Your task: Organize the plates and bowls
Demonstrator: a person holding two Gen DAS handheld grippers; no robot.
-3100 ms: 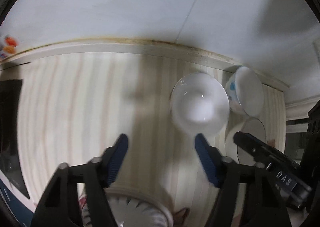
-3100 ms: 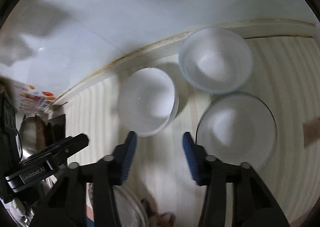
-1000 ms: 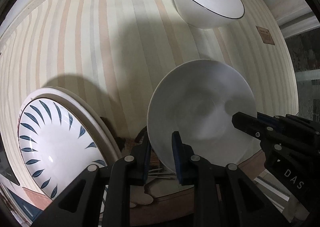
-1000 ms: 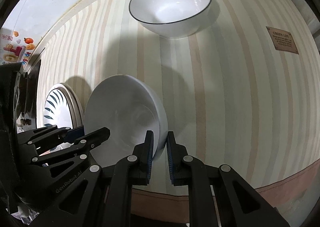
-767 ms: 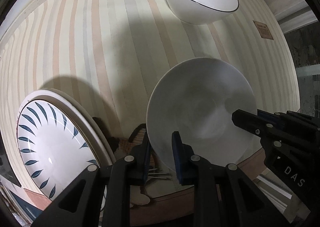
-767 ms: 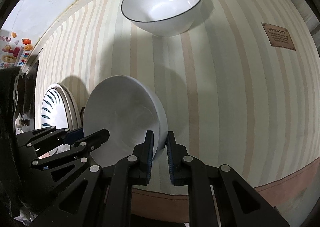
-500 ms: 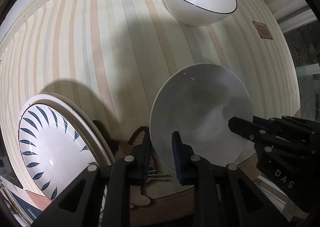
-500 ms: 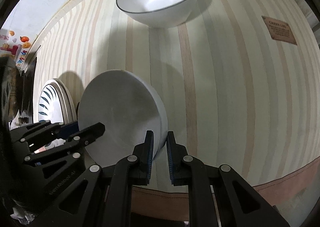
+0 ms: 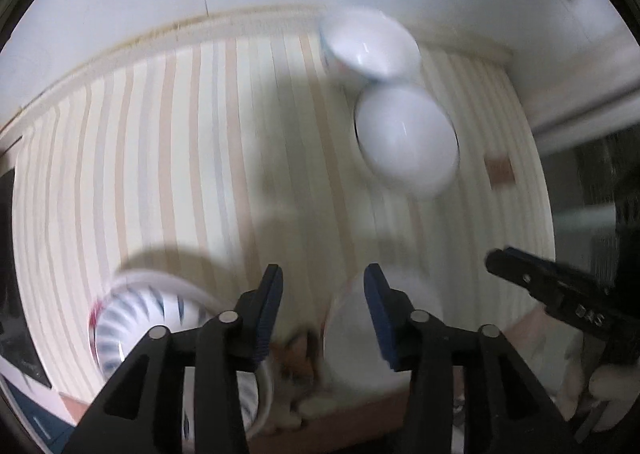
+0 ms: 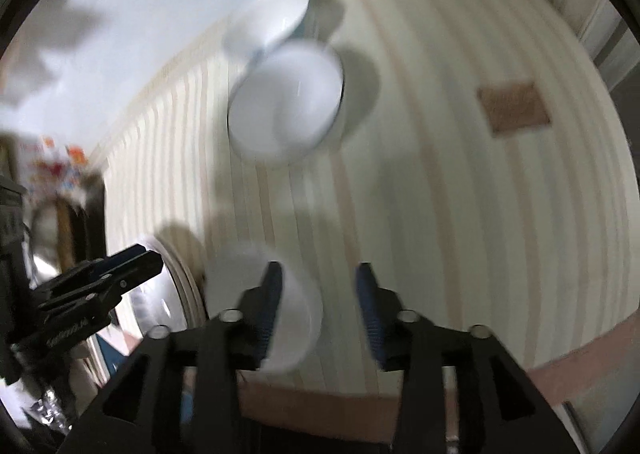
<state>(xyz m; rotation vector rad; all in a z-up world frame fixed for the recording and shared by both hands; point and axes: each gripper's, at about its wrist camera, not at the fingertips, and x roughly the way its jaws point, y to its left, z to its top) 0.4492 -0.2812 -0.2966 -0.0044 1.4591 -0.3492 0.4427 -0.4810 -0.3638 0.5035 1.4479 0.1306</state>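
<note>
Both views are blurred by motion. My left gripper (image 9: 323,294) is open and empty. A plain white bowl (image 9: 360,338) sits on the striped table just below and right of it. My right gripper (image 10: 319,294) is open and empty, with the same white bowl (image 10: 288,318) beside its left finger. A blue-patterned plate (image 9: 136,326) lies at the near left and shows in the right wrist view (image 10: 168,294). A black-rimmed white bowl (image 9: 406,144) and a white bowl with blue marks (image 9: 370,44) stand at the far right by the wall.
The striped table (image 9: 180,158) meets a white wall at the back. A brown label (image 10: 514,106) lies on the cloth at the right. Dark items and colourful stickers (image 10: 52,162) are at the far left. The table's front edge runs just below both grippers.
Both grippers let go of the plain white bowl and opened. Both have pulled up and back, so the far bowls and the wall show again.
</note>
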